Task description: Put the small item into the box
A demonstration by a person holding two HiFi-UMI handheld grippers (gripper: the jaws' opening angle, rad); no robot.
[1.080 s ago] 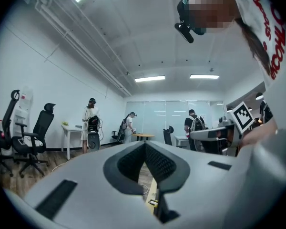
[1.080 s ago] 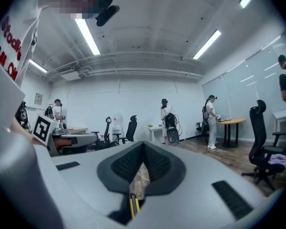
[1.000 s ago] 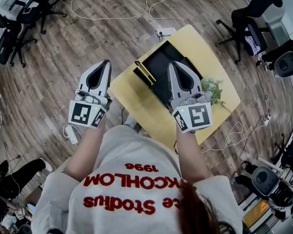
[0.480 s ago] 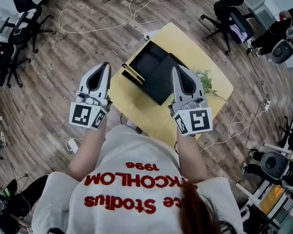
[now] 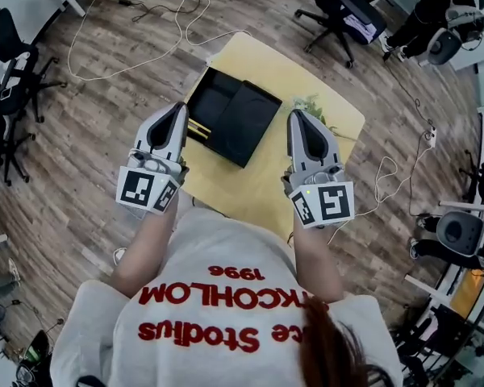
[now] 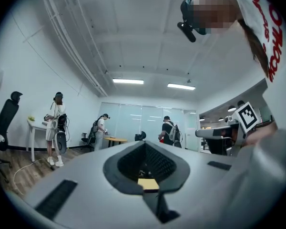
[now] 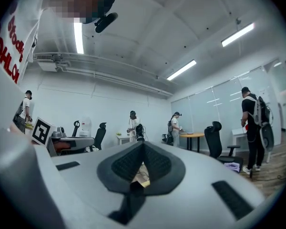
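Note:
Far below in the head view stands a small yellow table (image 5: 306,75) carrying an open black box (image 5: 211,101) with its black lid (image 5: 245,124) beside it. A thin yellow strip (image 5: 195,126) shows at the box's near edge; I cannot tell what it is. My left gripper (image 5: 177,108) is held high, left of the box, jaws shut and empty. At the same height, right of the lid, my right gripper (image 5: 297,116) is also shut and empty. Both gripper views, left gripper (image 6: 145,144) and right gripper (image 7: 143,144), look out level across an office, not at the table.
A small green plant (image 5: 313,106) sits on the table behind the lid. Cables (image 5: 137,55) trail over the wood floor, and office chairs (image 5: 347,18) stand around. Several people with equipment stand by desks (image 6: 55,123) in the gripper views.
The table and box have slid up and left in the head view and look smaller. The right gripper no longer overlaps the box. Both grippers keep their pose, jaws shut.

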